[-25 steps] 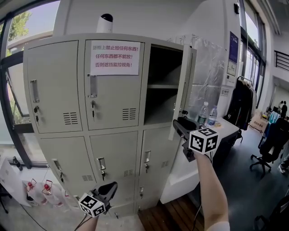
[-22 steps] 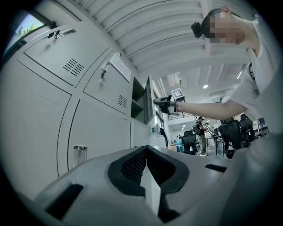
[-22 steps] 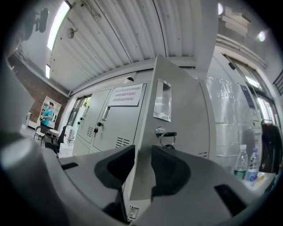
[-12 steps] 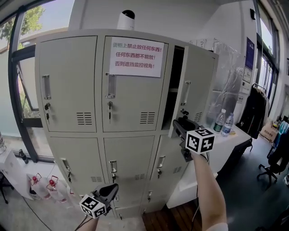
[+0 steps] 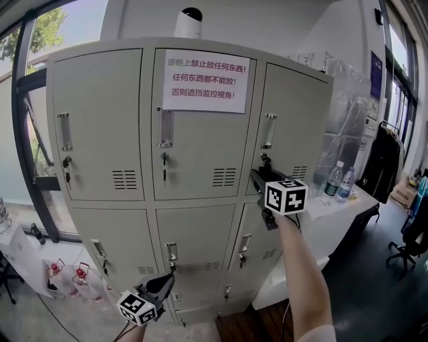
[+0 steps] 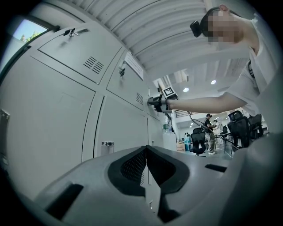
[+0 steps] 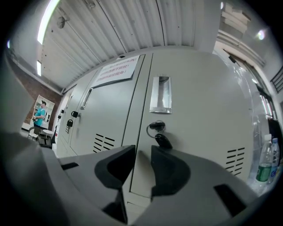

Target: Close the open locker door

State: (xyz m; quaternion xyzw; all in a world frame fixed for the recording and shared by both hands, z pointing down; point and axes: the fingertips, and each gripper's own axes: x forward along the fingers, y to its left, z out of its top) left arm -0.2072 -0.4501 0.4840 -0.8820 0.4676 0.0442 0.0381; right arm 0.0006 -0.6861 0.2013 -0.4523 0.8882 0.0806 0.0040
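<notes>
The grey locker bank fills the head view. Its upper right door (image 5: 294, 127) now lies flush with the neighbouring doors, no dark gap showing. My right gripper (image 5: 256, 175) is at that door's lower left corner, just under the key (image 5: 265, 159). In the right gripper view the door (image 7: 199, 110) is close ahead, with its recessed handle (image 7: 160, 95) and a key with fob (image 7: 157, 130); the right gripper (image 7: 142, 154) is open with nothing between its jaws. My left gripper (image 5: 164, 284) hangs low by the bottom lockers, and the left gripper (image 6: 146, 152) is shut and empty.
A white notice (image 5: 206, 80) is taped on the upper middle door and a small camera (image 5: 191, 20) stands on top. A white table (image 5: 334, 208) with water bottles (image 5: 338, 177) is to the right, an office chair (image 5: 416, 234) beyond. Jugs (image 5: 67, 280) sit on the floor at left.
The upper right door swung from wide open to flush with the bank. My right gripper travelled left and slightly in with it. The left gripper stayed low.
</notes>
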